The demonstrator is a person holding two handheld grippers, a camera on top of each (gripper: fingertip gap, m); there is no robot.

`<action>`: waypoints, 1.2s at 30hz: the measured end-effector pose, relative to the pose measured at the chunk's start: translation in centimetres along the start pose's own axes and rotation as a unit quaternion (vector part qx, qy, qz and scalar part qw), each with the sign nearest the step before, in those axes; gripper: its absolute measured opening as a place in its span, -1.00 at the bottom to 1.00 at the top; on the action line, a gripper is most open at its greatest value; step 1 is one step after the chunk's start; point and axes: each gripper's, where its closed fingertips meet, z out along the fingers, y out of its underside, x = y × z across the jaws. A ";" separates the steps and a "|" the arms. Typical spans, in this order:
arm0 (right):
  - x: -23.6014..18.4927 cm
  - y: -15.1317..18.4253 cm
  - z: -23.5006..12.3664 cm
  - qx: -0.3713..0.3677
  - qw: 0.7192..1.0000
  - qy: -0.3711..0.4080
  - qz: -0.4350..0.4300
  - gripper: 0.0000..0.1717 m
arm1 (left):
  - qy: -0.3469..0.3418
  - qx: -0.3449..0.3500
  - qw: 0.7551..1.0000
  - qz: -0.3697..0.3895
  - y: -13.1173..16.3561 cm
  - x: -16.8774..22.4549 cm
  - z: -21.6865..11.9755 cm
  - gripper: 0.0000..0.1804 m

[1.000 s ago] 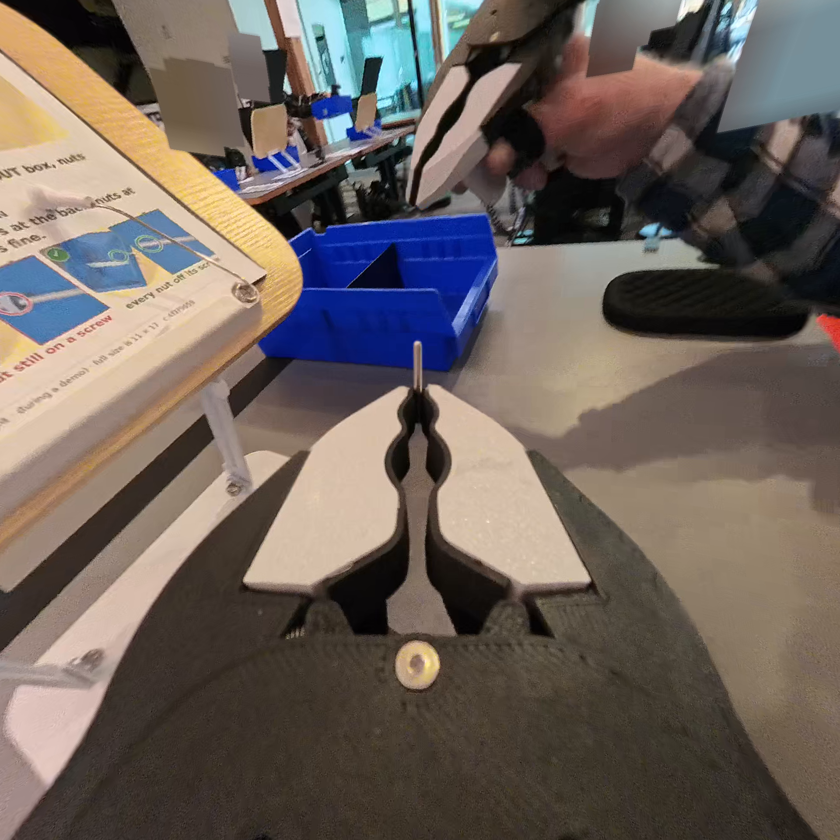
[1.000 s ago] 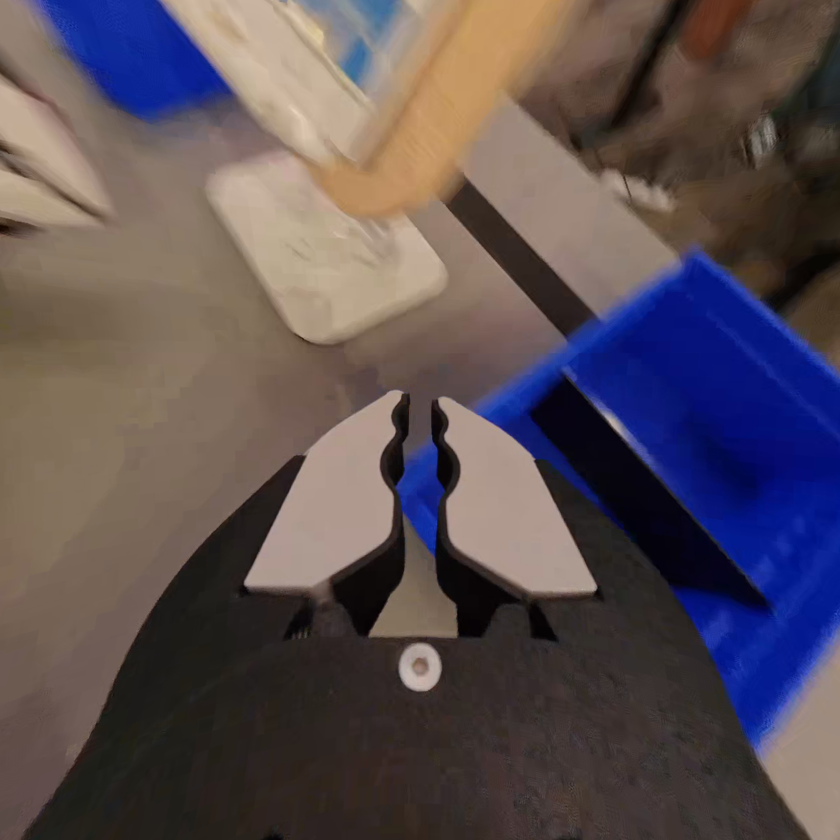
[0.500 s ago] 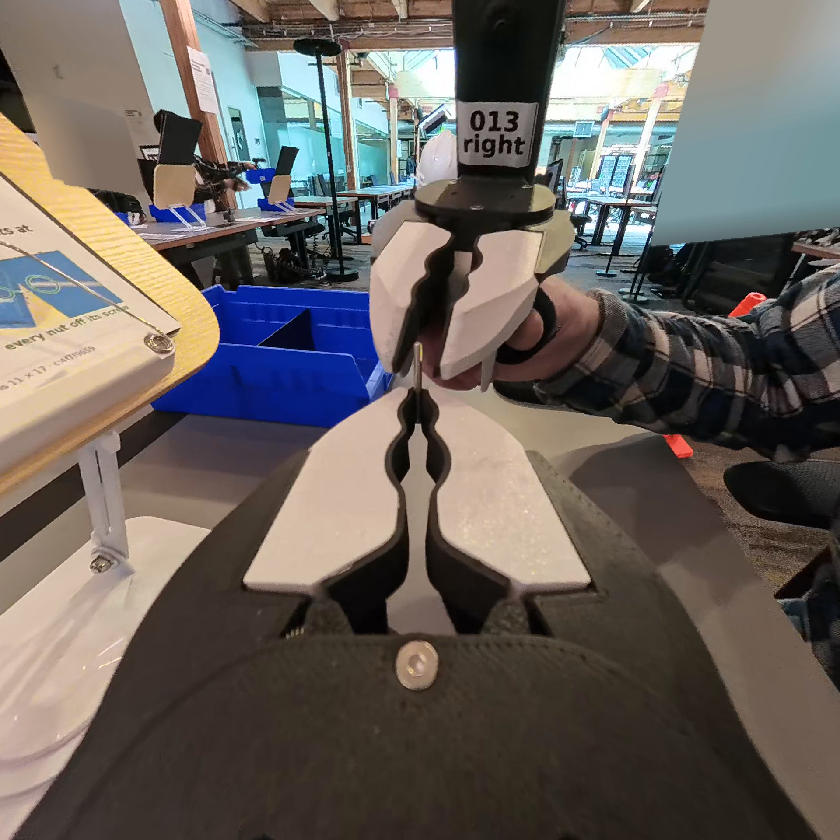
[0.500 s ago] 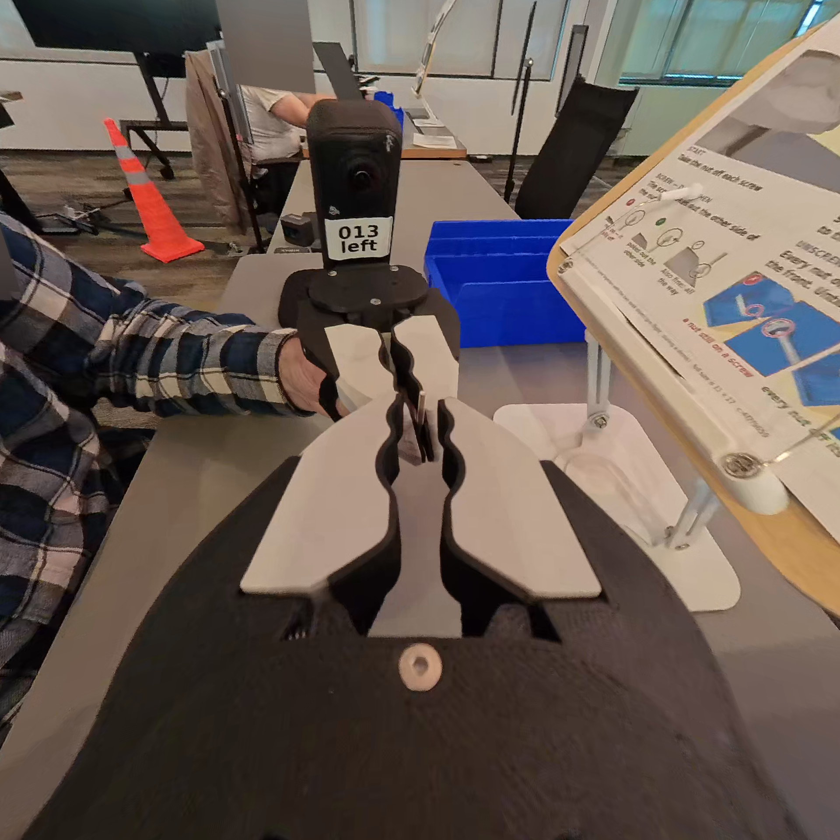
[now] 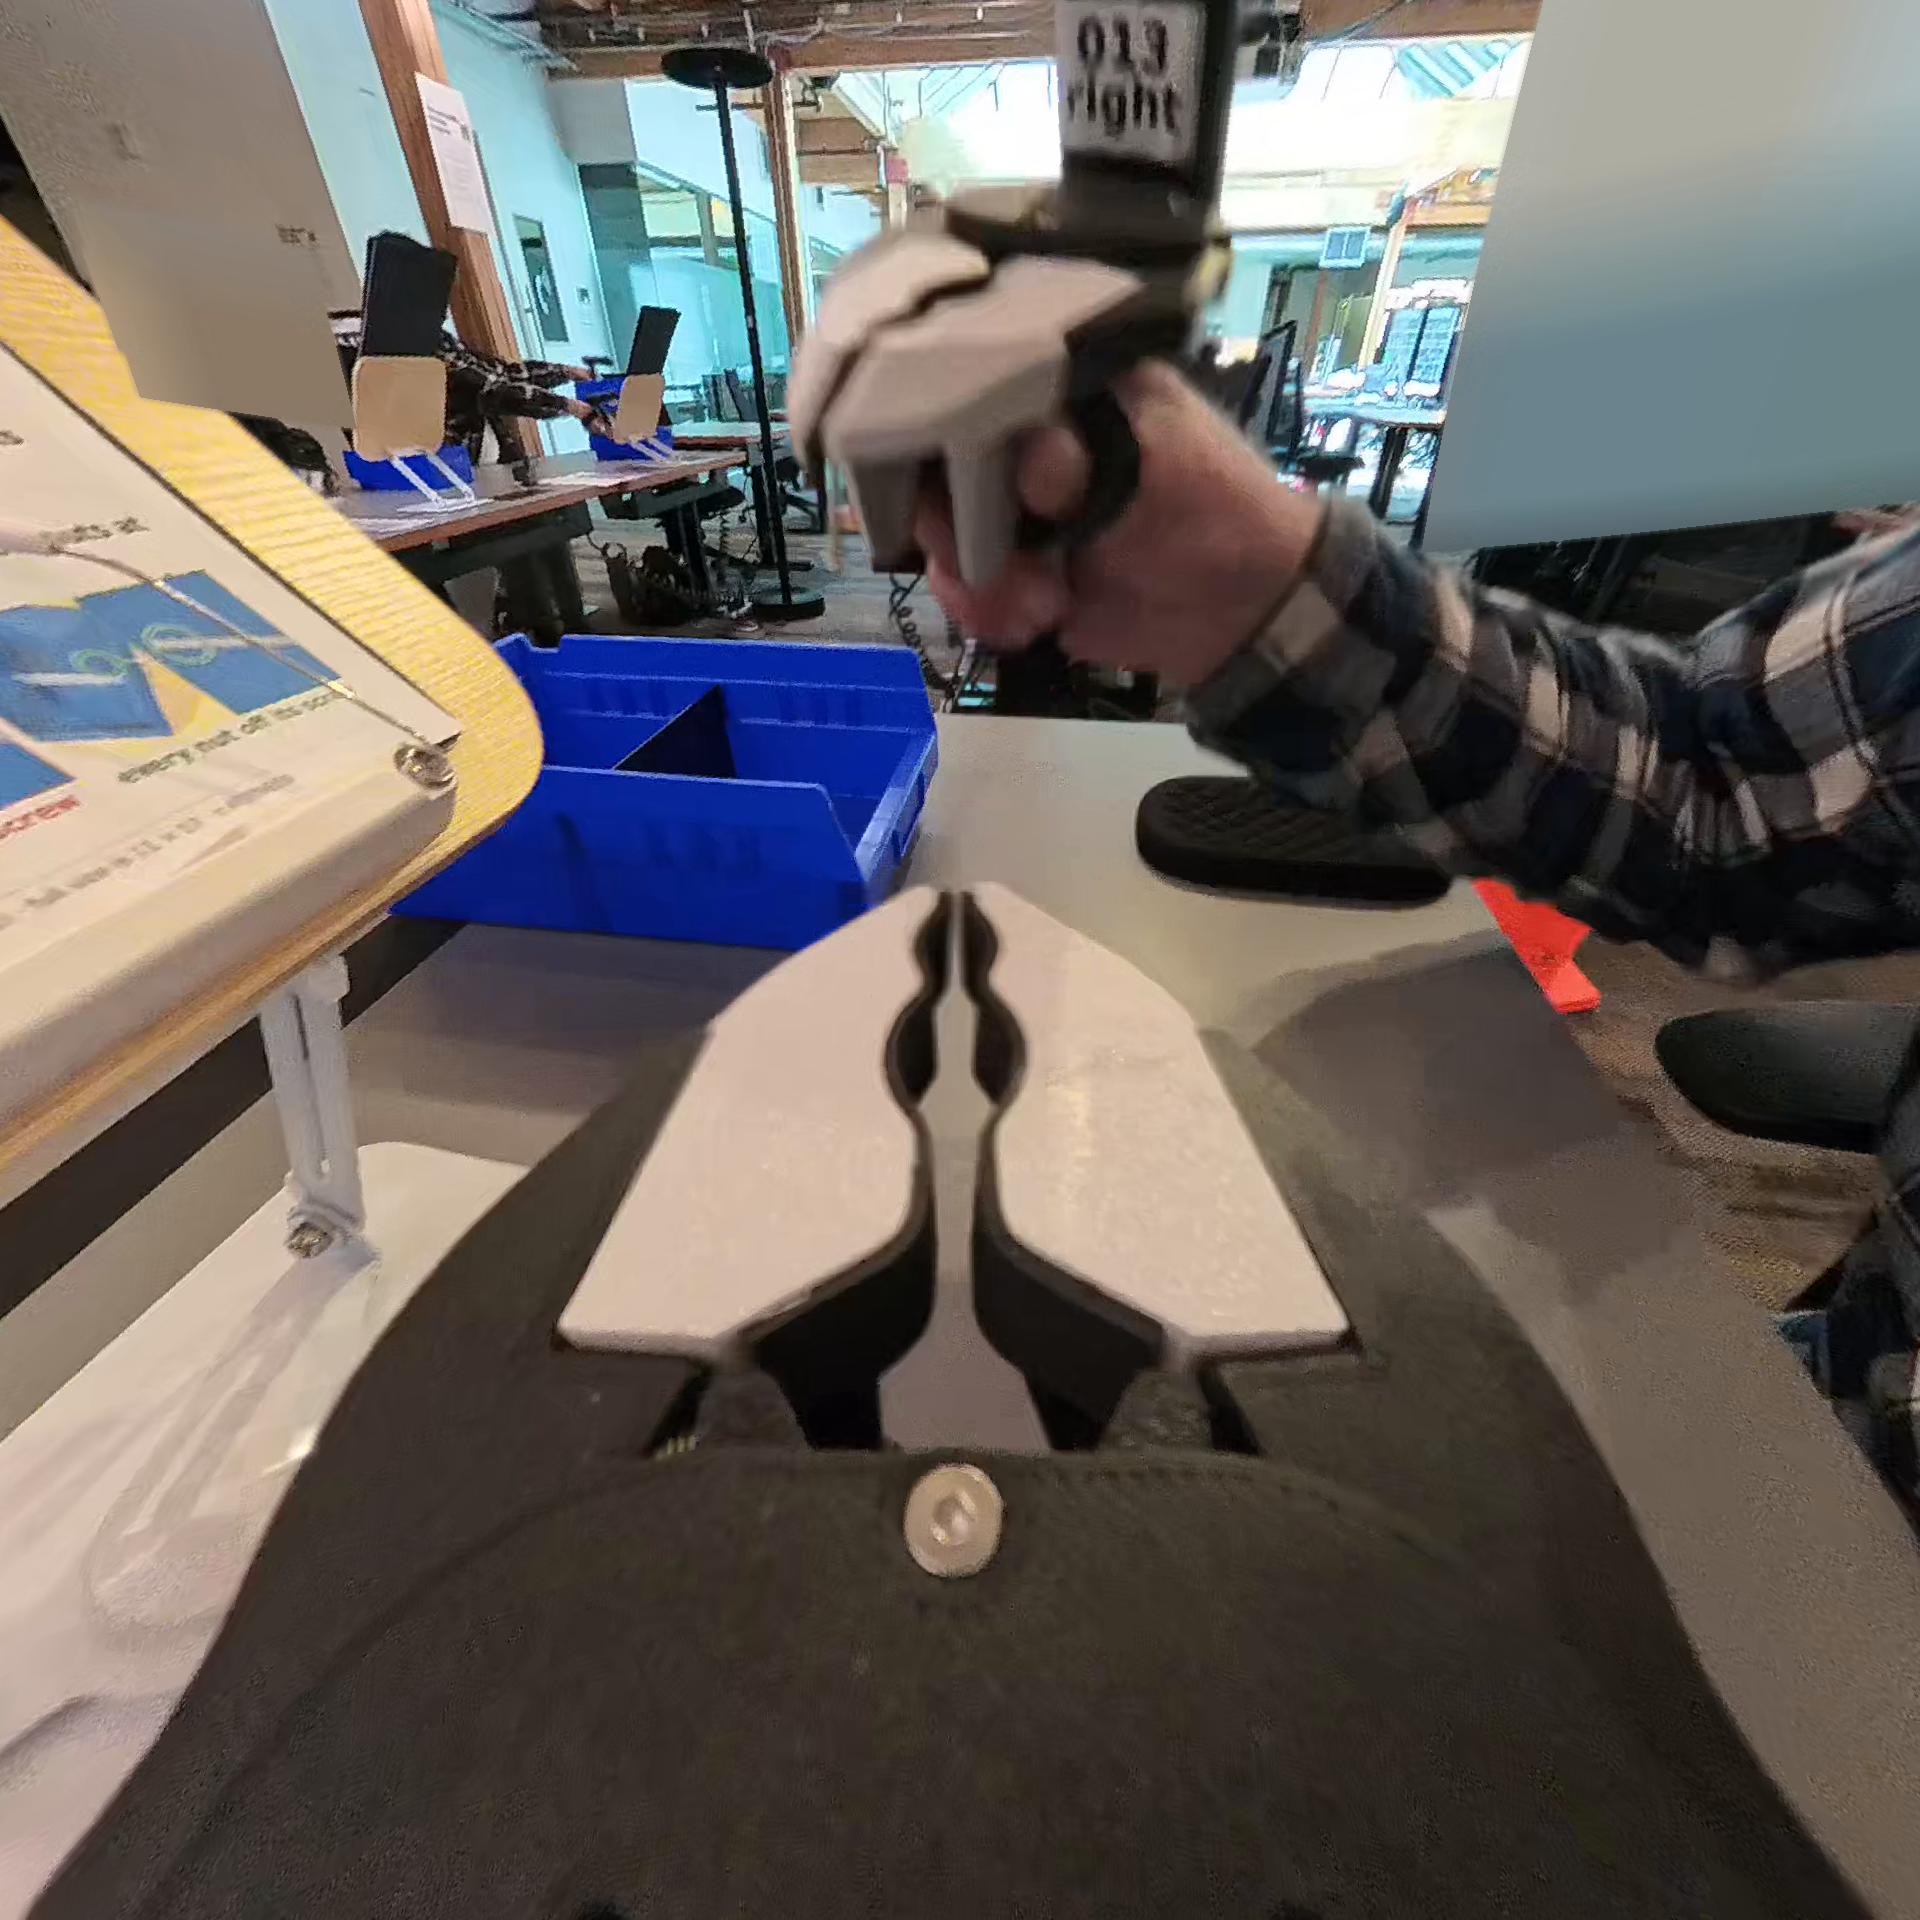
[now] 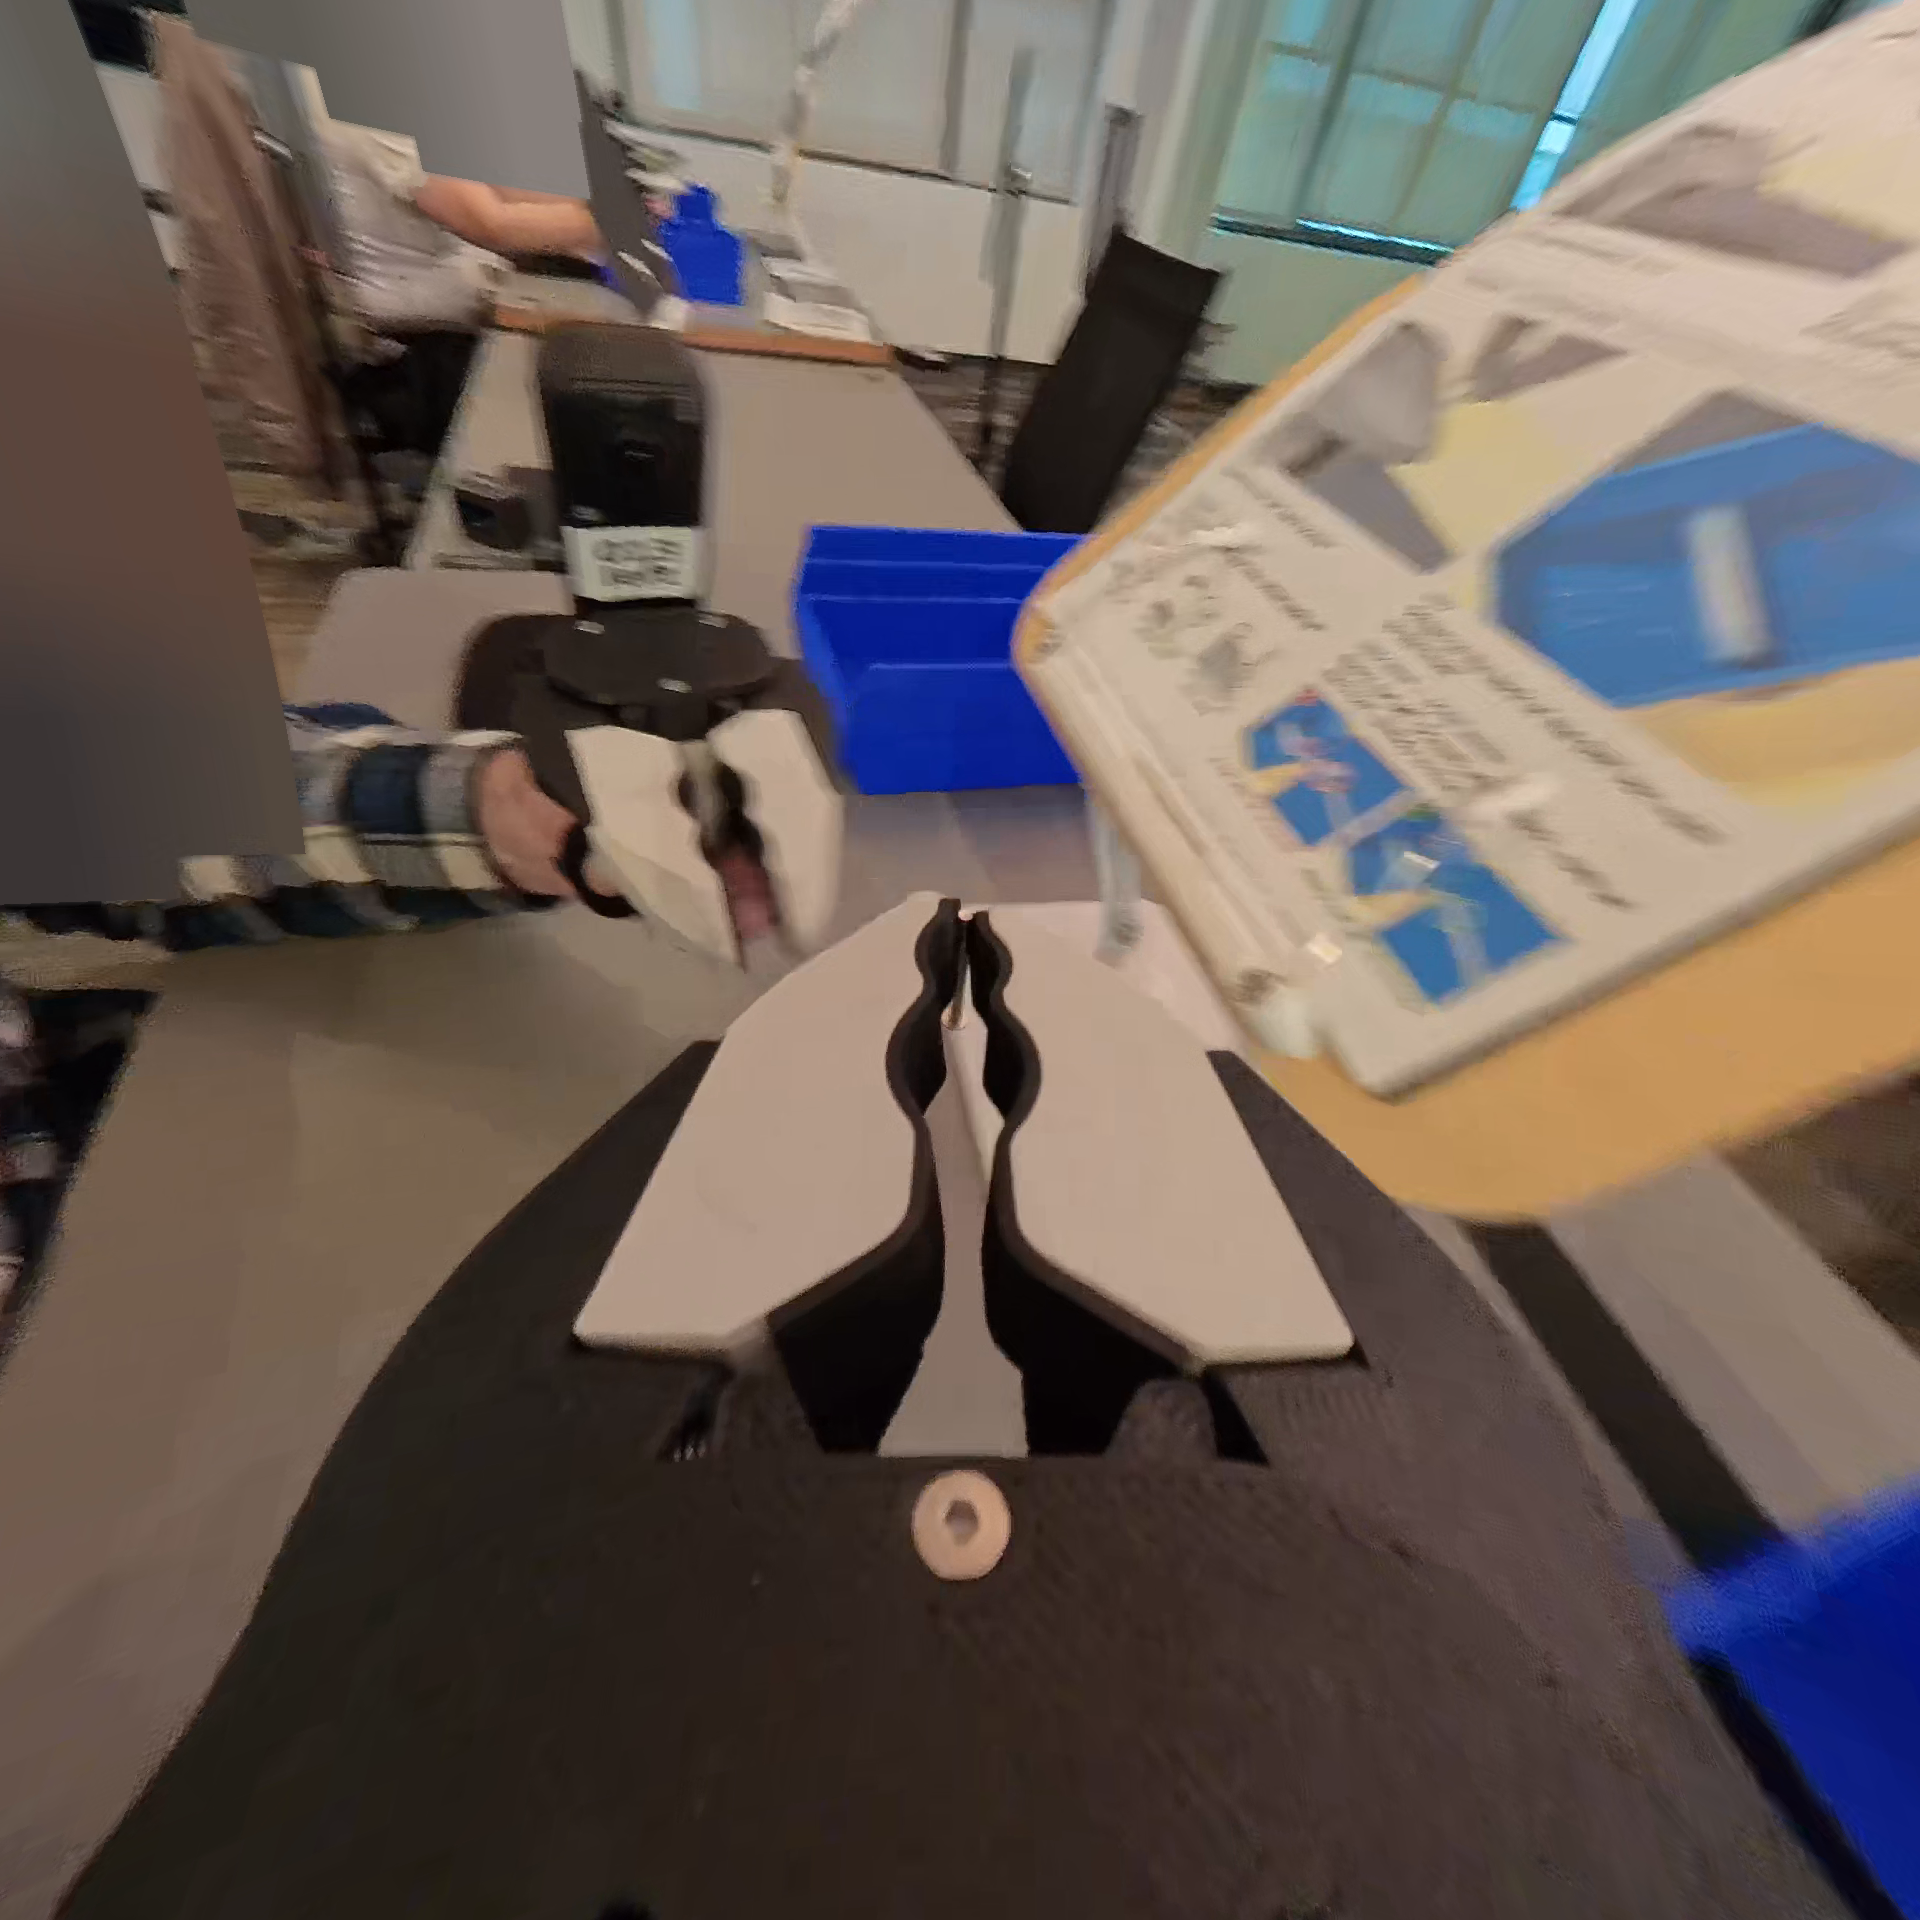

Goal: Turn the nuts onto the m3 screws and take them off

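While our left gripper point(image 5: 954, 902) shows its jaws closed on nothing above the grey table point(image 5: 1091, 790), our right gripper point(image 6: 958, 920) pinches a thin metal pin point(image 6: 958, 992) lying lengthwise between its fingertips, pointing forward.

Open workroom past the tongs: grey tabletop point(image 5: 1091, 790) beneath them, long desks point(image 5: 540, 499) beyond to the left, wooden post point(image 5: 416, 156), black floor lamp point(image 5: 727, 73). Daylight from large windows point(image 6: 1382, 114) ahead. Black chair point(image 6: 1112, 384) beyond, brown carpet floor point(image 5: 1766, 1174) to the right.
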 end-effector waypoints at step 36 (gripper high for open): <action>21.8 11.9 -8.4 -0.251 0.912 0.291 0.146 -0.78 | -0.031 -0.046 0.997 0.057 0.8 -1.9 -1.9 -1.00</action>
